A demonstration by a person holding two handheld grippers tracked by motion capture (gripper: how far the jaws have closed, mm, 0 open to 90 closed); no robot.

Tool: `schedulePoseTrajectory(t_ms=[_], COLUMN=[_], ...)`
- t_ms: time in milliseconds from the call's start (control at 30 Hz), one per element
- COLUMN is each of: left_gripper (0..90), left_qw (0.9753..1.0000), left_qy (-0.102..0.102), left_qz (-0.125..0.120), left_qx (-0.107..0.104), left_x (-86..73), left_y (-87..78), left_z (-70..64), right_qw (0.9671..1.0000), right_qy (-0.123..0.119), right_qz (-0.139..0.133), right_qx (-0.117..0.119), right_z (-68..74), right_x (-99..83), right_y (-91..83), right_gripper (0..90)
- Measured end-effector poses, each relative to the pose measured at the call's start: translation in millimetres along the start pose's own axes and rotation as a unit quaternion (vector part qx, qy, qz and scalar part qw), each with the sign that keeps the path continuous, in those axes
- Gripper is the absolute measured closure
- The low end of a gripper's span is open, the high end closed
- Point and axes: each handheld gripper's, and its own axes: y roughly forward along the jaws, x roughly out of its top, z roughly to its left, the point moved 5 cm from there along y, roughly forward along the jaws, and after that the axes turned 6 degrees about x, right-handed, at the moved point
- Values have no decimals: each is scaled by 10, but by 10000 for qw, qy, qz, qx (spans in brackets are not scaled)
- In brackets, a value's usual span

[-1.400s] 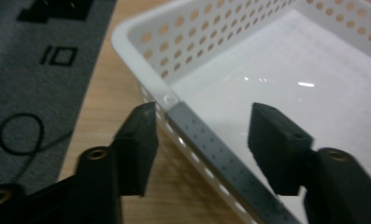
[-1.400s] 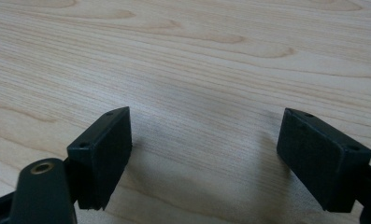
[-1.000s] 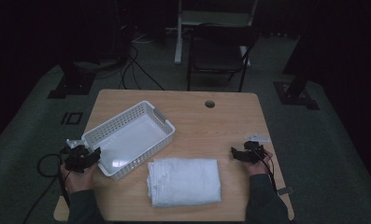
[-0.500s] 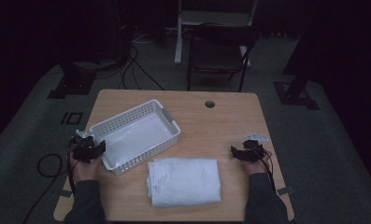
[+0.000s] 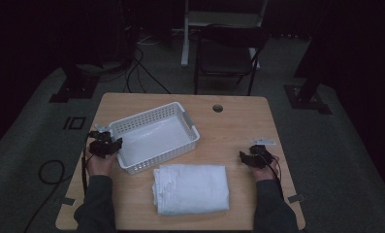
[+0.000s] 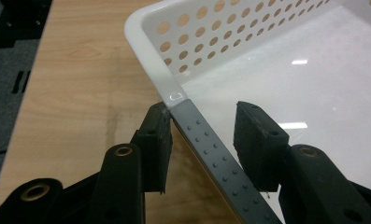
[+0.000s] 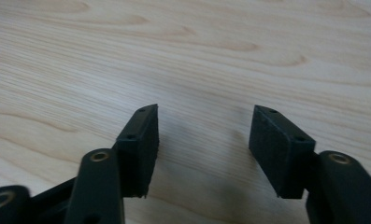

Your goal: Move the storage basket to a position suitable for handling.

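A white perforated plastic basket point(image 5: 132, 127) stands on the left half of the wooden table, nothing inside it. A folded white towel point(image 5: 191, 188) lies in front of it near the table's front edge. My left gripper point(image 5: 107, 145) is open at the basket's left end. In the left gripper view its jaws straddle the grey handle strip point(image 6: 211, 149) on the basket rim point(image 6: 148, 51), the left jaw touching it. My right gripper point(image 5: 249, 158) rests open over bare wood near the right edge, with nothing between its fingers point(image 7: 139, 144).
The table point(image 5: 238, 131) has a round cable hole point(image 5: 217, 108) at its back. A small white tag point(image 5: 264, 141) lies just beyond the right gripper. A dark chair point(image 5: 226, 53) stands behind the table. Cables run over the floor at left.
The left hand has carried its gripper in from the table's left edge to the basket's near-left rim, and the basket has slid a little to the right. The right gripper has stayed put.
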Motion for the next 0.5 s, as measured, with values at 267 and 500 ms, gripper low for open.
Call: schedulePoseTrajectory(t_ms=[267, 500], left_gripper=[571, 580], left_qw=[9996, 9982], left_qy=[194, 510], left_qz=[-6, -37], left_qx=[-201, -298], left_x=[117, 239], left_y=[107, 220], left_z=[-156, -341], right_qw=[9993, 9970], right_qy=[-271, -466], right_qz=[-240, -504], right_qx=[77, 354], right_z=[196, 404], right_x=[170, 422], right_y=[-69, -108], right_gripper=[486, 526])
